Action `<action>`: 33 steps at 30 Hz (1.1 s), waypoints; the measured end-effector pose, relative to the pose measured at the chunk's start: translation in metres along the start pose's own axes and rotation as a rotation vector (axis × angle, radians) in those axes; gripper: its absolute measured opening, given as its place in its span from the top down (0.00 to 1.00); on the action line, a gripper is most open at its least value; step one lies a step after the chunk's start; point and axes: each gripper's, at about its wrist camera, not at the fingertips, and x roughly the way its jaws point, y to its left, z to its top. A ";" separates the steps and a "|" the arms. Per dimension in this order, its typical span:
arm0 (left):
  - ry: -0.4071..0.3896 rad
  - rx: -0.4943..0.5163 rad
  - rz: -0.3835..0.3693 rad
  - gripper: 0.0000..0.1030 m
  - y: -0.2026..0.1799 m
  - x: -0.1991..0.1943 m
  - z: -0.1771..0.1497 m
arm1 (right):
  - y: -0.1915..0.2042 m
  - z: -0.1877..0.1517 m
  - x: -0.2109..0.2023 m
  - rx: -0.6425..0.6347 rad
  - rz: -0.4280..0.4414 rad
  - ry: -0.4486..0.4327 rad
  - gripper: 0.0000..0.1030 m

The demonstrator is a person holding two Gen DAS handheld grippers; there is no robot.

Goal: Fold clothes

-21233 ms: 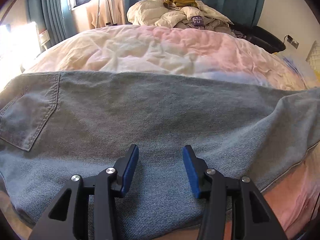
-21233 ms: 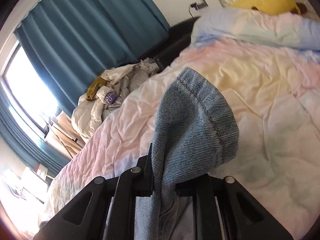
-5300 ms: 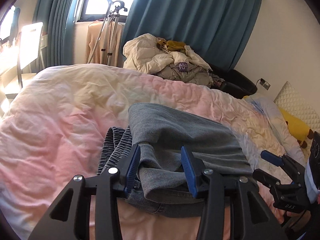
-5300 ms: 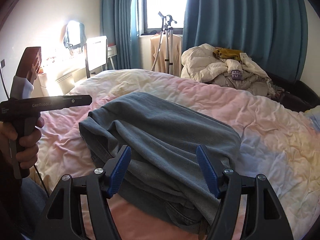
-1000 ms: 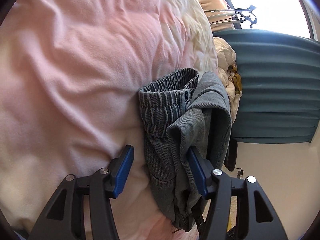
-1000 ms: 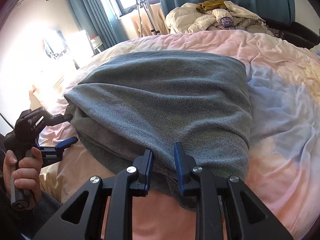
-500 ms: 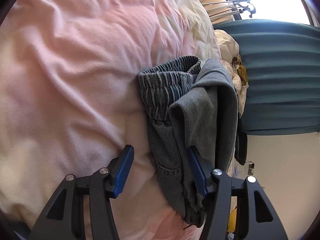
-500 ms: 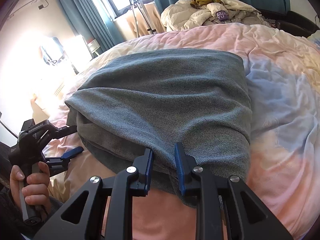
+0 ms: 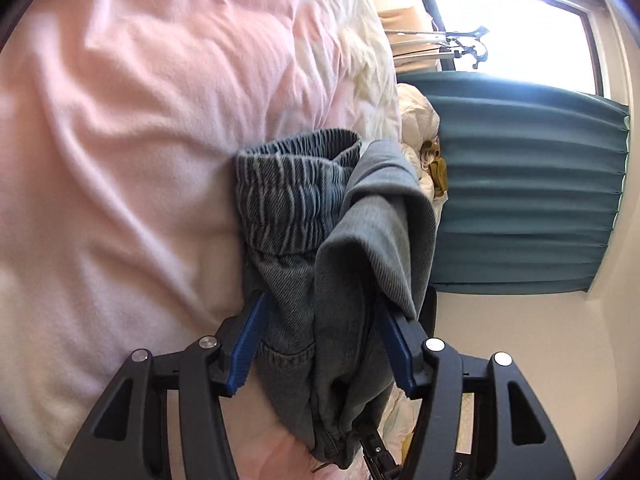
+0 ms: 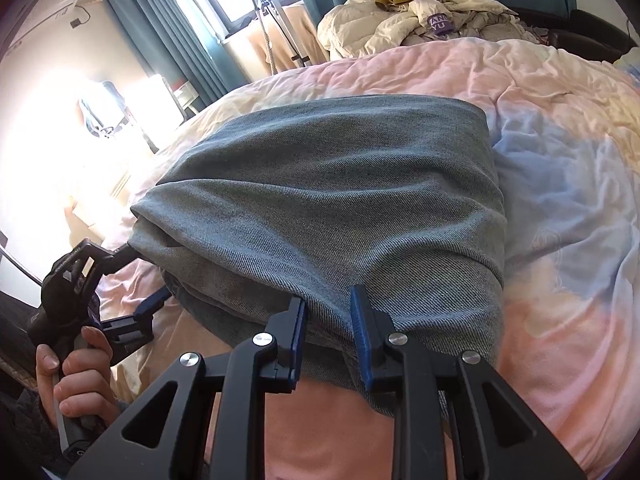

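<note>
Jeans [image 9: 344,240]: folded on bed [image 9: 120,140]
Left gripper [image 9: 318,340]: jaws wide, straddling jeans' end, seemingly unpinched
Right gripper [image 10: 328,320]: jaws clamping jeans' near edge

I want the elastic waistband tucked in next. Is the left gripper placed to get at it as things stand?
Probably yes. The left gripper straddles the folded jeans with its jaws wide, and the waistband lies exposed just ahead, nothing covering it.
</note>
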 end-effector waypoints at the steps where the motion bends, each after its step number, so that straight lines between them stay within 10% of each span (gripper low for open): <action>1: -0.005 0.007 0.022 0.45 -0.001 0.002 0.002 | 0.000 0.000 0.000 0.001 0.000 0.001 0.78; 17: -0.039 0.086 0.168 0.39 -0.006 0.023 0.011 | 0.001 0.001 -0.006 0.010 0.015 -0.020 0.78; 30: -0.021 0.128 -0.112 0.39 -0.033 0.007 0.016 | -0.049 0.028 -0.076 0.209 0.188 -0.206 0.76; 33: -0.023 0.205 -0.033 0.39 -0.044 0.014 0.015 | -0.078 0.046 -0.070 0.274 0.122 -0.172 0.73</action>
